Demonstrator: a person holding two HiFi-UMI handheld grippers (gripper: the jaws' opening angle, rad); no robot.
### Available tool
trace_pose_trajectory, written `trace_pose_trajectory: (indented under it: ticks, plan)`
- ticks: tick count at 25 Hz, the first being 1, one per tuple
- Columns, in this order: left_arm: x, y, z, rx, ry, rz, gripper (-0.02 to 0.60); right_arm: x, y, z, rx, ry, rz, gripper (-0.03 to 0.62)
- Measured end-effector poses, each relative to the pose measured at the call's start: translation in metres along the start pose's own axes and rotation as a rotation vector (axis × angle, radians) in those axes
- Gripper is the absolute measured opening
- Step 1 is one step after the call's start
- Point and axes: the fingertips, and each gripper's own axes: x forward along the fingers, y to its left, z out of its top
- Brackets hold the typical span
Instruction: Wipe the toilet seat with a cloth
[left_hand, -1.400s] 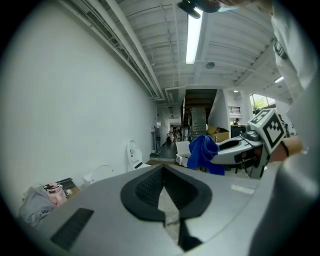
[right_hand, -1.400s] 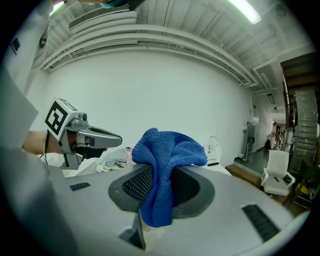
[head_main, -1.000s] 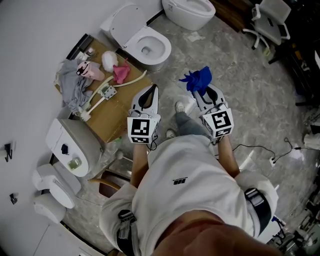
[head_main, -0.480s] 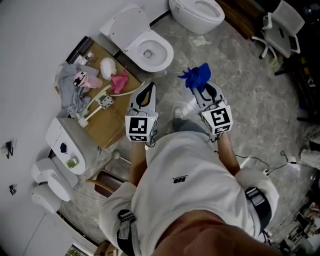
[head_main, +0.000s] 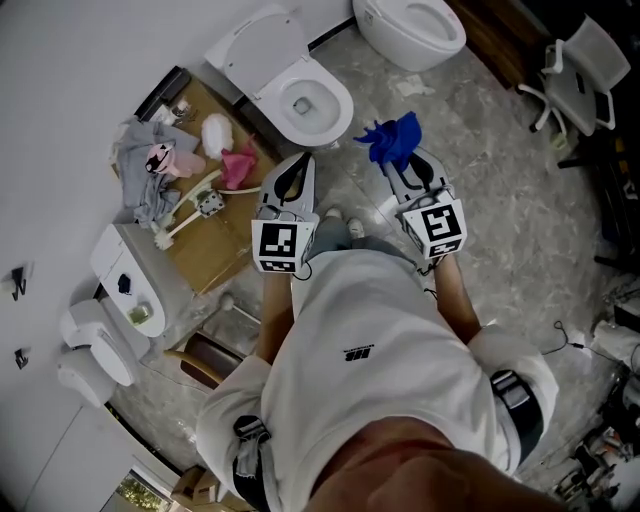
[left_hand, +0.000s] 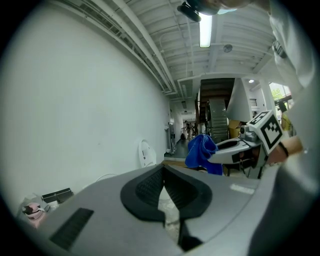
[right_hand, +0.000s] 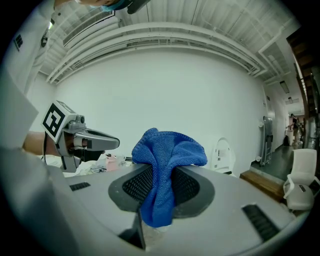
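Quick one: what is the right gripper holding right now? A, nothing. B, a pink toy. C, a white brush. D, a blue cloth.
D: in the right gripper view, the right gripper has its jaws closed on the blue cloth, which bunches up above them and hangs down between them.

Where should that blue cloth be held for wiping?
By a bunched fold near its middle, from behind, as the right gripper pinches it now: the cloth is limp, so its loose bulk pokes past the tips as a wiping pad.
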Motion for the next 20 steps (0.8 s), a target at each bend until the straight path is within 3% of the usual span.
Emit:
trace_pose_trajectory:
  ticks: [10, 20]
  plan:
    - [0.049, 0.034, 0.002, -0.003, -0.017, 0.019, 0.008, 0.053, -0.027, 0.009, -0.019, -0.022, 0.023, 0.097]
    - [0.122, 0.094, -0.005, -0.046, -0.004, 0.038, 0.008, 0.143, -0.068, 0.009, -0.027, 0.021, 0.056, 0.097]
